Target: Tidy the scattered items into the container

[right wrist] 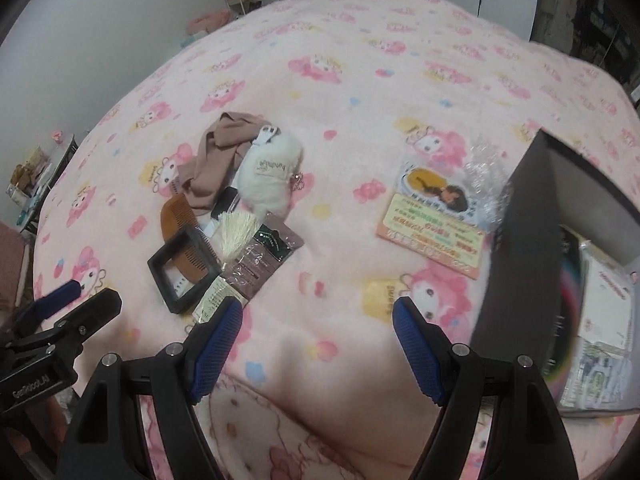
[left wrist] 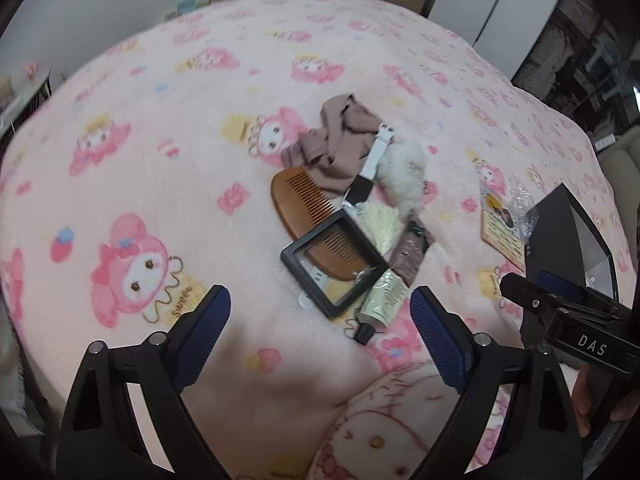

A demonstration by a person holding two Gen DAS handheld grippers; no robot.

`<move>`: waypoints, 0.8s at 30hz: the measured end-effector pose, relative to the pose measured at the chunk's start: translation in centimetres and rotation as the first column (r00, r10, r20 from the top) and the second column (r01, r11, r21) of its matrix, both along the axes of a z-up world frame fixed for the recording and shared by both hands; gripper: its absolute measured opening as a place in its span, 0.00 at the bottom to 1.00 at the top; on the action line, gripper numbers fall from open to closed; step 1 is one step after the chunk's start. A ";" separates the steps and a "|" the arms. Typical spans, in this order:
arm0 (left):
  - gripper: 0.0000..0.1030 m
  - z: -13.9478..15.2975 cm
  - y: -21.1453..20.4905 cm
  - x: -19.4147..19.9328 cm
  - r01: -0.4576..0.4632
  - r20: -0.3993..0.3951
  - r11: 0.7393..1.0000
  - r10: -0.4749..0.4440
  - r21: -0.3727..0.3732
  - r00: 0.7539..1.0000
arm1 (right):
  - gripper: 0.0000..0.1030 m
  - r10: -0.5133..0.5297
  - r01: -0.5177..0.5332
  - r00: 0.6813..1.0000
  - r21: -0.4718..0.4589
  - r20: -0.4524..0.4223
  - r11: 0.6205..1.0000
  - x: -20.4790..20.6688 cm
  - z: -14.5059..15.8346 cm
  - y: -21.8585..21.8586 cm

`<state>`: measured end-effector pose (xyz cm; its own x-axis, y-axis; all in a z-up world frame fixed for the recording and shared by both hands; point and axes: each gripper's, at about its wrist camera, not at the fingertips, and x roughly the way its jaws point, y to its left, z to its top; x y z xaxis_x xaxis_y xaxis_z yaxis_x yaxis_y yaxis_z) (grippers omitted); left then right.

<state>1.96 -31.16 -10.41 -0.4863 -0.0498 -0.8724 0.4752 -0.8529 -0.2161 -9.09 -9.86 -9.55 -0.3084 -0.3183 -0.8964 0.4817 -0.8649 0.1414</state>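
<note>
A pile lies mid-blanket: a wooden comb [left wrist: 304, 196], a black square frame [left wrist: 334, 266] over it, a brown cloth [left wrist: 340, 140], a white fluffy pouch [left wrist: 404, 172], a cream tube [left wrist: 384, 296] and a brown sachet [left wrist: 412, 248]. A printed card packet [right wrist: 436, 220] lies apart, beside the black container [right wrist: 528, 240], which holds papers. My left gripper [left wrist: 320, 300] hangs open just short of the frame and tube, holding nothing. My right gripper [right wrist: 318, 308] is open over bare blanket between the pile and the container.
Everything rests on a pink cartoon-print blanket [right wrist: 360, 80] over a bed. A pale tassel [right wrist: 236, 232] and a white strap [left wrist: 378, 148] lie within the pile. A small cluttered table [right wrist: 36, 176] stands off the bed's left side, with shelves and doors beyond the far edge.
</note>
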 end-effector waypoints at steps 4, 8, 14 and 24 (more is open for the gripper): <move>0.78 -2.8 -1.2 -0.6 0.001 0.026 0.992 -0.005 0.123 1.000 | 0.73 0.020 -0.021 0.998 0.013 0.052 1.000 -1.7 -2.5 -1.6; 0.69 -5.1 -0.9 -1.3 0.056 0.042 0.974 -0.066 0.219 0.997 | 0.73 0.081 -0.083 0.994 0.029 0.075 0.996 -2.8 -4.1 -3.2; 0.66 -7.0 0.0 -2.4 0.115 0.063 0.956 -0.137 0.271 0.989 | 0.73 0.080 -0.083 0.996 0.053 0.048 0.995 -5.0 -5.1 -4.8; 0.51 -8.1 0.0 -3.9 0.161 0.096 0.917 -0.209 0.366 0.973 | 0.69 0.157 -0.159 0.986 0.026 0.053 0.987 -7.4 -7.6 -7.5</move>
<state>-1.93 -31.13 -18.51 -0.3379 0.3535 -0.8723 0.3605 -0.8075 -0.4669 -16.53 -17.38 -17.12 -0.2101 -0.3324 -0.9194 0.6052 -0.7828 0.1447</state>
